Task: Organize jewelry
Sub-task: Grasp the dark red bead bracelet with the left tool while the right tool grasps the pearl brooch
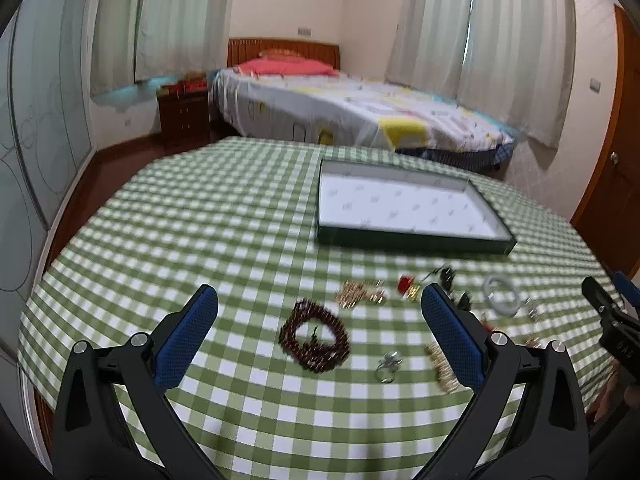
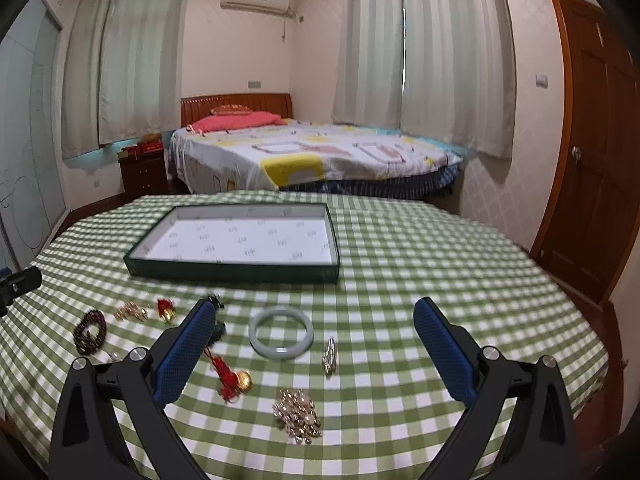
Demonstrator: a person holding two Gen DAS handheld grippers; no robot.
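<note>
Both grippers hang over the table with their jaws spread wide and nothing in them. The left gripper (image 1: 320, 300) is above the dark red bead bracelet (image 1: 315, 336), and a small silver ring (image 1: 387, 366) lies just beside the beads. The right gripper (image 2: 316, 316) is above the pale jade bangle (image 2: 281, 332). The tray (image 2: 236, 270) sits farther back on the green checked cloth (image 2: 420, 280), and nothing is in it yet, so the sorting looks like it is only starting.

Things could go wrong from here. The bangle is smooth and round, so it might slip out of the blue pads (image 2: 444, 352) and roll off the table (it looks like it could crack). The beads are floppy, so a grab on one loop might let the rest hang and catch on the tray wall. The red tassel with a gold bell (image 2: 232, 376) lies near the bangle, and its strings could get pinched by mistake. The gold cluster (image 2: 298, 416) and the little silver piece (image 2: 330, 354) are small and easy to miss or push away. The cloth could bunch up under a low grab and drag the other pieces along
</note>
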